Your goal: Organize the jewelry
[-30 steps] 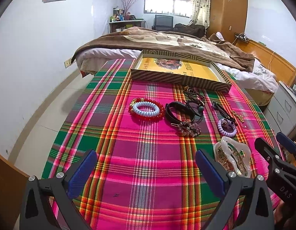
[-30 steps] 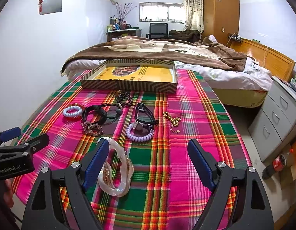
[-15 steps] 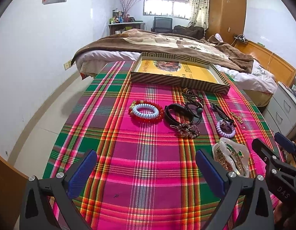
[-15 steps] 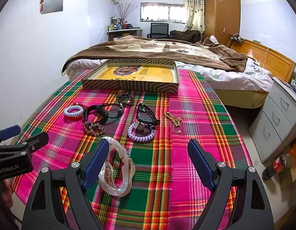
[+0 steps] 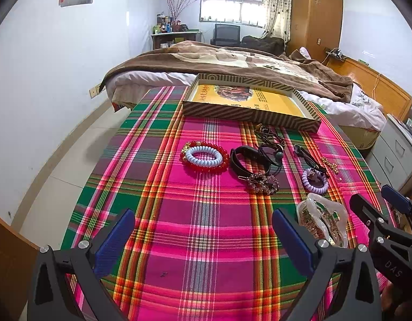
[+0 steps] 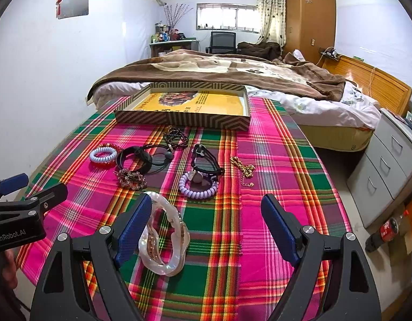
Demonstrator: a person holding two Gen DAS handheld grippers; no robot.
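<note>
Directly ahead, jewelry lies scattered on my plaid cloth (image 6: pixel 272 160): a pearly bangle (image 6: pixel 164 236) nearest, touching the inner left pad of my right gripper (image 6: pixel 208 227), whose jaws are spread wide and hold nothing. Beyond it sit a purple coil tie (image 6: pixel 198 187), a gold chain (image 6: pixel 243 169), a rhinestone clip (image 5: pixel 262 182) and a blue coil inside red beads (image 5: pixel 204 156). My left gripper (image 5: pixel 203 238) hovers wide and empty over bare cloth. A striped tray (image 5: pixel 246 113) waits at the far edge.
</note>
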